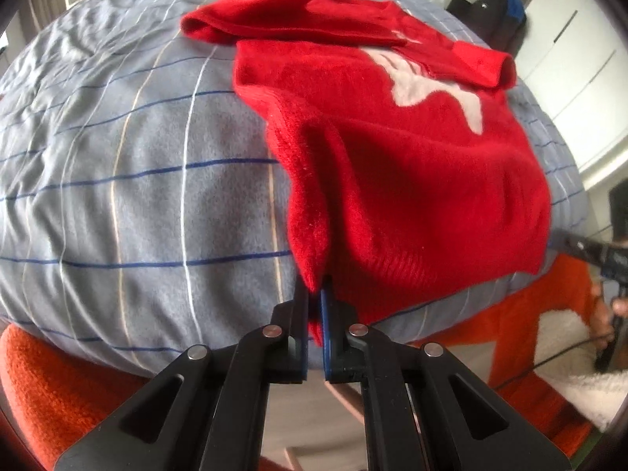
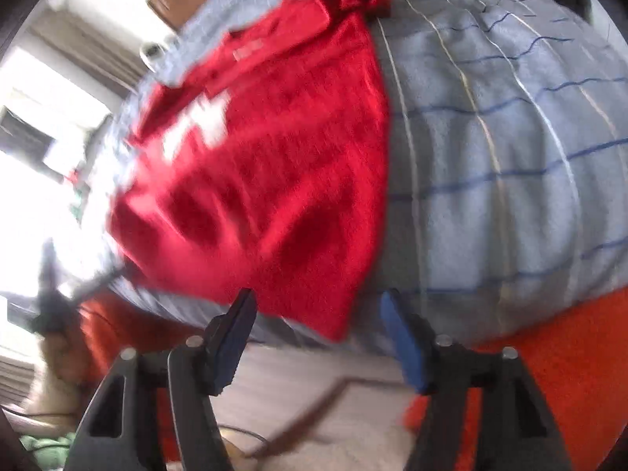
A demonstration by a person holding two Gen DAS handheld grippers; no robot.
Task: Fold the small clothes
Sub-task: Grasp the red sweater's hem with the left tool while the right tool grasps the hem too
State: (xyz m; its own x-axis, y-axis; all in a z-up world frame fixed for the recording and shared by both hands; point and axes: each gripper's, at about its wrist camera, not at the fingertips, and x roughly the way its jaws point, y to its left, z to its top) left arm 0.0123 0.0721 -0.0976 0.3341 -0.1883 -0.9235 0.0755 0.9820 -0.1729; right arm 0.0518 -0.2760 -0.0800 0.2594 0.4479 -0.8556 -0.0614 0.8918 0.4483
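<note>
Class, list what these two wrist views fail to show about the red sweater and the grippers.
- Red sweater design: left view, far sleeve folded across it; right view, motion blur.
- Pinched hem corner: left gripper fingers hide it.
- Right gripper: open, contact with sweater unclear through blur.

Fuzzy red knit sweater (image 1: 392, 165) on soft matt checked bedsheet (image 1: 117, 180); matt black plastic left gripper (image 1: 315, 294), metal pins.
</note>
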